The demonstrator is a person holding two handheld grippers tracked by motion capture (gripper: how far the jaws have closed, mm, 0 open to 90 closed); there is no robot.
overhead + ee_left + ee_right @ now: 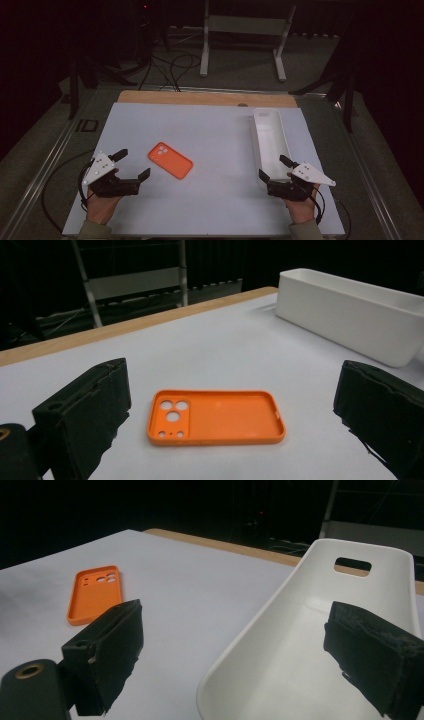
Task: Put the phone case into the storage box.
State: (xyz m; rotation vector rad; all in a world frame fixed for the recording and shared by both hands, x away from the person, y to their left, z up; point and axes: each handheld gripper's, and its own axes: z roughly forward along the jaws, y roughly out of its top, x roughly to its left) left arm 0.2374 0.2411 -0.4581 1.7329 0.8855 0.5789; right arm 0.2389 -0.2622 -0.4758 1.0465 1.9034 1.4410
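My left claw (134,162) is open wide and holds nothing. My right claw (275,167) is open wide too, and it also holds nothing. The orange phone case (170,160) lies flat on the white table (210,200), hollow side up. It sits just in front of my left claw, a bit to the right. In the left gripper view I see it right between my two black jaws, not touching them.

The long white tray (270,135) stands on the right side of the table. My right claw hangs at its near end, with one jaw over the inside of the tray.

What could go wrong? The case is thin and lies flat (hard to pinch!). I think my jaws could just push it and make it slide away. My right claw could also bump the tray and knock it sideways.

Now I count: one phone case, one tray, two claws.
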